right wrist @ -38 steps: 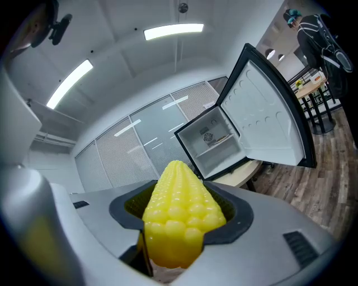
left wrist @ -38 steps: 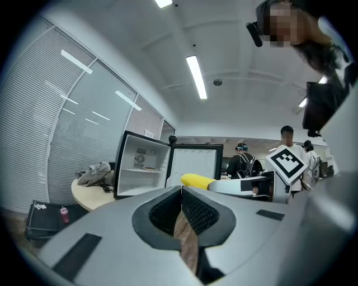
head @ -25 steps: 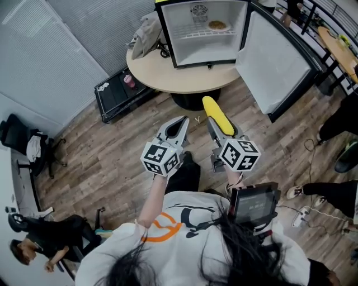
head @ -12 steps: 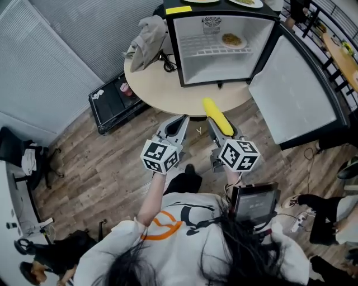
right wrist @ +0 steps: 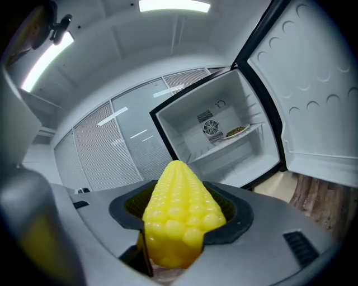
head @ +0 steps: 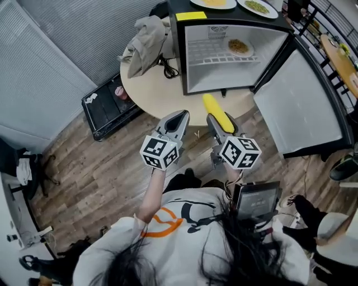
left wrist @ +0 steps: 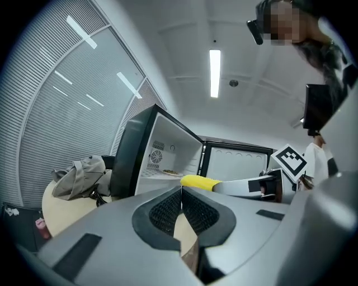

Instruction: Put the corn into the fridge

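Observation:
A yellow corn cob (head: 217,114) (right wrist: 181,214) sticks forward out of my right gripper (head: 219,126), which is shut on it. The corn (left wrist: 199,181) also shows past the left gripper's jaws. My left gripper (head: 179,122) hangs beside it, shut with nothing between its jaws. Ahead stands the small black fridge (head: 234,51) (right wrist: 224,134) on a round beige table (head: 156,92), its door (head: 297,99) swung wide to the right. A plate of food (head: 239,46) lies on the fridge's upper shelf; the lower compartment holds nothing.
Crumpled grey cloth (head: 144,39) and a black cable lie on the table left of the fridge. Two plates (head: 257,6) rest on the fridge top. A black case (head: 109,106) sits on the wood floor at the left. A shoe (head: 342,167) shows at the right edge.
The fridge and table have drawn nearer to both grippers and shifted right in the head view. The corn stays held in the right gripper; both grippers keep their pose.

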Demonstrator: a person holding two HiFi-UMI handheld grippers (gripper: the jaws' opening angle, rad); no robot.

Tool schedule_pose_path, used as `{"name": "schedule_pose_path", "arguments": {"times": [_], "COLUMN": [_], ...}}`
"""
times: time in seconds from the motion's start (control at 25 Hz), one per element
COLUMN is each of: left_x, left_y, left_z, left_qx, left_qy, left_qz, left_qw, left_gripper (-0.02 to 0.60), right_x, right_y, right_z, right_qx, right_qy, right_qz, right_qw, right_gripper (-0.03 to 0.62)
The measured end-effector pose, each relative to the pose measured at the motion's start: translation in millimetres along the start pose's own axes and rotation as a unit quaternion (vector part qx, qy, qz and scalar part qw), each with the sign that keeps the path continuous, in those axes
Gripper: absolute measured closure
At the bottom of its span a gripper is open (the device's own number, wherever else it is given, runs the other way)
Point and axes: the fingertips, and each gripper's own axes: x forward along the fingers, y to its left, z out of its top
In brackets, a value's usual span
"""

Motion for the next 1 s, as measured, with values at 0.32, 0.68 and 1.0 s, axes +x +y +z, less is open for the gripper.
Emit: {"name": "schedule_pose_path", "arguments": {"times": [0.32, 0.68, 1.0], "left_x": [11.6, 28.1, 60.9], "left_y": [-1.6, 2.1, 12.0], "left_z": [-6.4, -7.7, 0.2], "left_qx": [-0.01, -0.011, 0.001], "left_qy": [0.005, 0.012, 0.016], "left_qz": [-0.019, -0.016, 0.0], "left_qw": [0.9998, 0.9997, 0.9999], "left_gripper": [0.571, 0.571, 0.571], "right_x": [-4.2, 8.1, 41.6], "right_y": [-13.5, -27.1, -50.4], "right_z": [4.8, 13.1, 45.1], "right_qx": [0.001, -0.002, -0.013], "right_qy": [0.0, 0.006, 0.008], "right_qz": [-0.026, -0.023, -0.001], "right_qw": [1.0, 1.0, 1.0], "right_gripper": [0.333, 0.333, 0.333]}}
